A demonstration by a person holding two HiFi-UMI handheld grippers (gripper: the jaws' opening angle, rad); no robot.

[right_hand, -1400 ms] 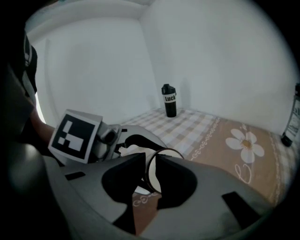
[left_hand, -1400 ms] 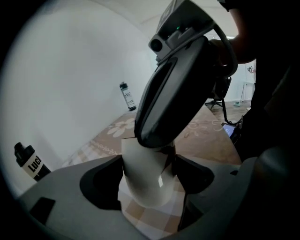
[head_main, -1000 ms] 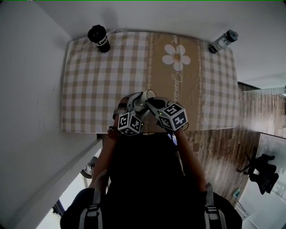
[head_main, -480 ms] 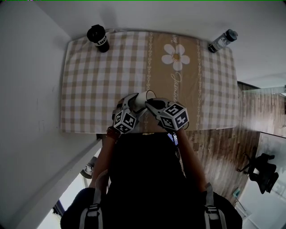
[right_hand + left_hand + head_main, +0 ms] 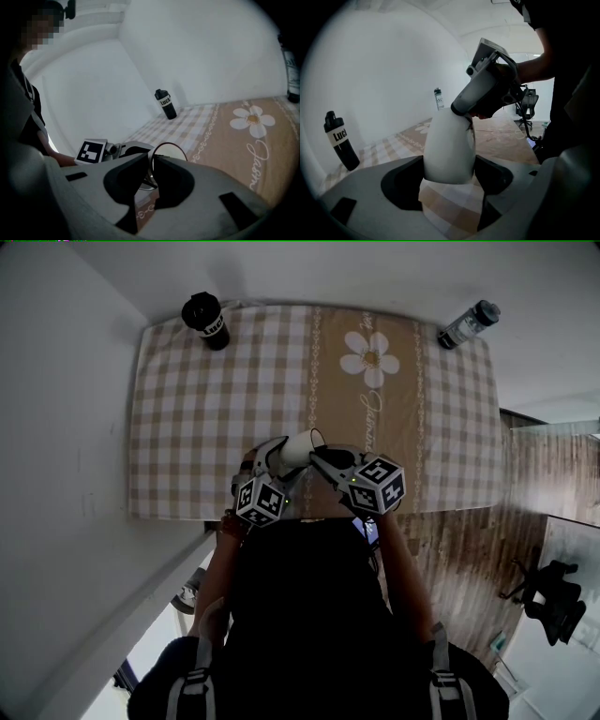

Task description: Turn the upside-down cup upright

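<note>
Cup [image 5: 298, 448] tilted farther, body in jaws of left gripper [image 5: 449, 165], rim in just-widening jaws of right gripper [image 5: 151, 169].

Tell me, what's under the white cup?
Only the checked tablecloth shows below the cup, which the left gripper holds. The gripper's grey body covers the cloth on either side.
</note>
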